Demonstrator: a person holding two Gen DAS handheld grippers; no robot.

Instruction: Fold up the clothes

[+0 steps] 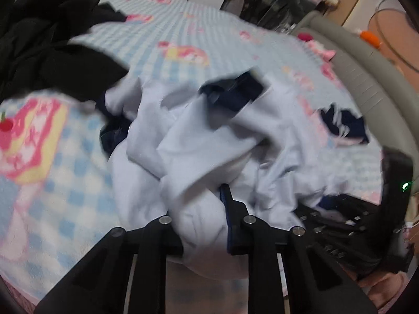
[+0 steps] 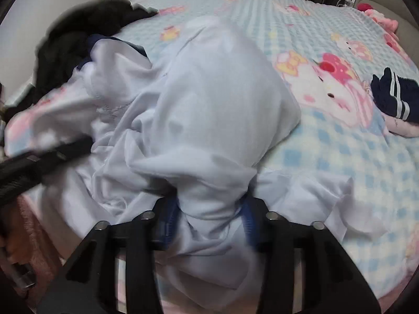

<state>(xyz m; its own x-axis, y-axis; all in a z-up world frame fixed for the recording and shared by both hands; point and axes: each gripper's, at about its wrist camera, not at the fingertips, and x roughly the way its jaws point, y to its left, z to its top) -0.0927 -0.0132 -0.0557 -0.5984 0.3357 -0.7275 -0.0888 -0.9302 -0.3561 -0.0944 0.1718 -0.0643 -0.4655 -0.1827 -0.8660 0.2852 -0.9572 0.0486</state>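
Observation:
A crumpled white garment (image 1: 199, 141) with navy trim (image 1: 235, 91) lies heaped on the blue-checked blanket (image 1: 183, 26). In the left wrist view a fold of it fills the gap of my left gripper (image 1: 201, 209), which grips it; cloth hangs over the left finger. The right wrist view shows the same white garment (image 2: 209, 99) bunched up, and my right gripper (image 2: 209, 209) is shut on a thick fold, blue pads (image 2: 170, 222) pressing both sides. The other tool shows at the left edge (image 2: 39, 162) and at the right in the left wrist view (image 1: 366, 222).
A pile of black clothes (image 1: 39, 39) (image 2: 78, 31) lies at the far left of the bed. A navy striped item (image 2: 398, 96) (image 1: 345, 125) rests on a pink piece at the right. A grey padded bed edge (image 1: 366, 78) runs along the right side.

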